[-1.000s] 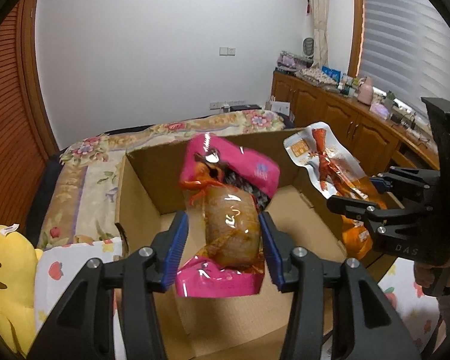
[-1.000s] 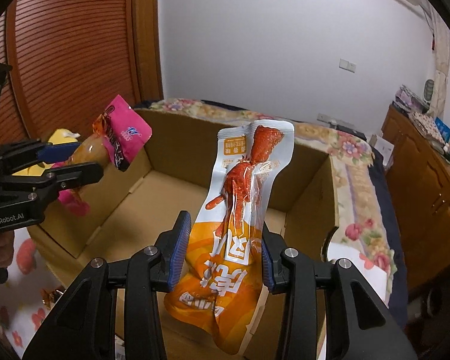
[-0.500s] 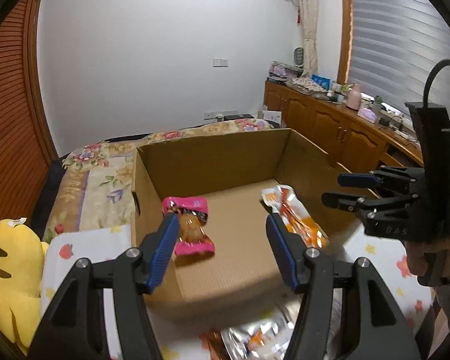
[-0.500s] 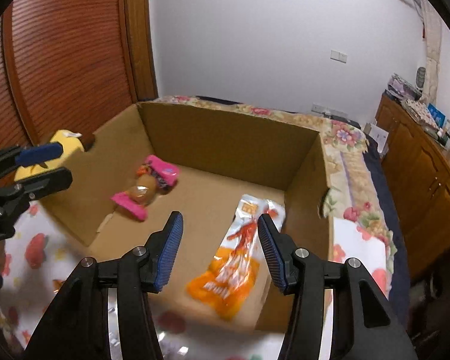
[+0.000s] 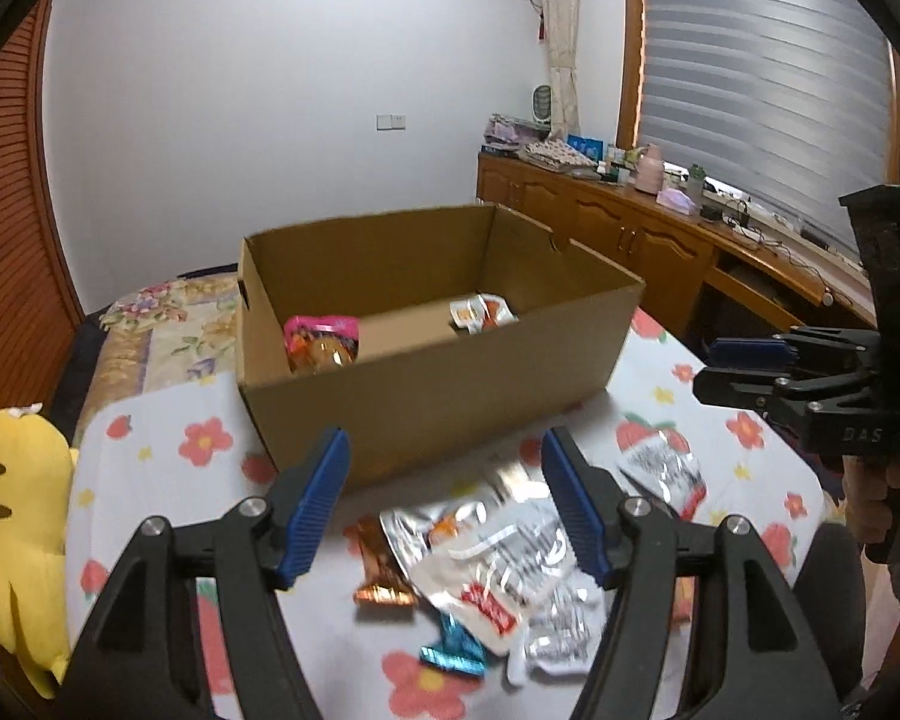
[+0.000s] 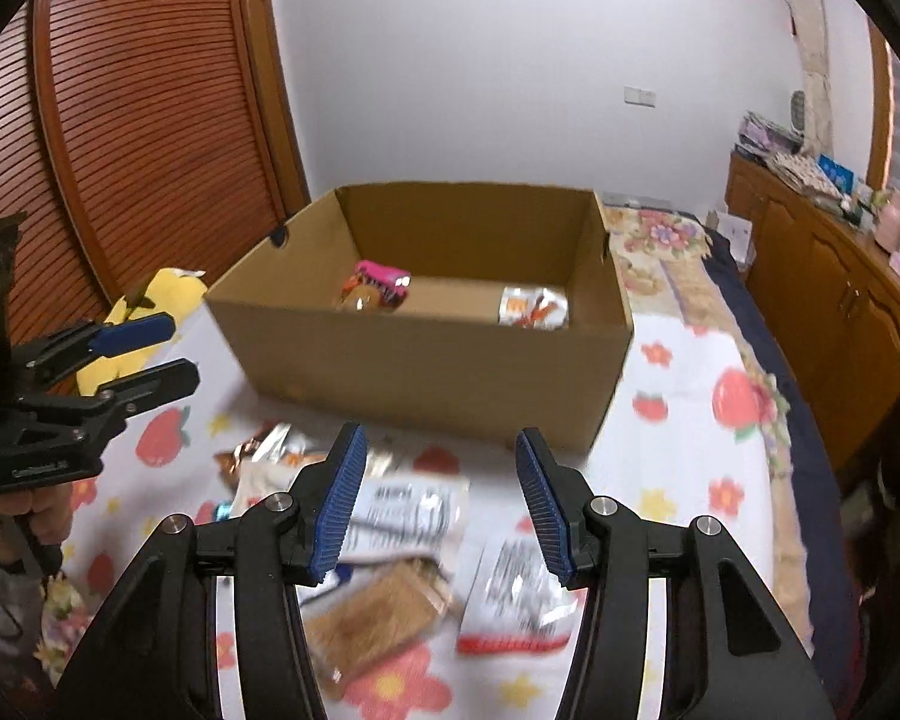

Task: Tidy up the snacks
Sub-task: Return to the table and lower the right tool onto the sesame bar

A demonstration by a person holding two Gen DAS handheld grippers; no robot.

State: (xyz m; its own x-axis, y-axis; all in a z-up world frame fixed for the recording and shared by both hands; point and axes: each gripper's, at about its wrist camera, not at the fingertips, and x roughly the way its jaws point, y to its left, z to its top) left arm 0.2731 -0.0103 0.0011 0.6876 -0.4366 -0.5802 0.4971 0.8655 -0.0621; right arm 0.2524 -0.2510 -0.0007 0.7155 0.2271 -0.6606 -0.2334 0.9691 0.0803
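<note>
An open cardboard box (image 5: 438, 384) (image 6: 426, 360) stands on a flowered cloth. Inside it lie a pink packet (image 5: 321, 342) (image 6: 378, 288) and an orange-and-white packet (image 5: 480, 312) (image 6: 534, 306). In front of the box, loose snacks are spread out: silver packets (image 5: 510, 552) (image 6: 408, 510), a copper wrapper (image 5: 381, 564), a blue wrapper (image 5: 456, 648) and a brown packet (image 6: 378, 618). My left gripper (image 5: 444, 450) (image 6: 150, 348) hovers over this pile, its jaws opening with nothing between them. My right gripper (image 6: 440, 450) (image 5: 726, 366) hangs open and holds nothing, just above the pile's right side.
A yellow plush toy (image 5: 12, 510) (image 6: 156, 294) sits left of the cloth. A bed with a floral quilt (image 6: 666, 264) lies behind the box. Wooden cabinets (image 5: 630, 240) with clutter on top line the right wall, and a slatted wooden door (image 6: 150, 120) stands at the left.
Both grippers let go of their packets, which now lie in the box. Both hands have drawn back from the box to above the loose snacks, jaws wider.
</note>
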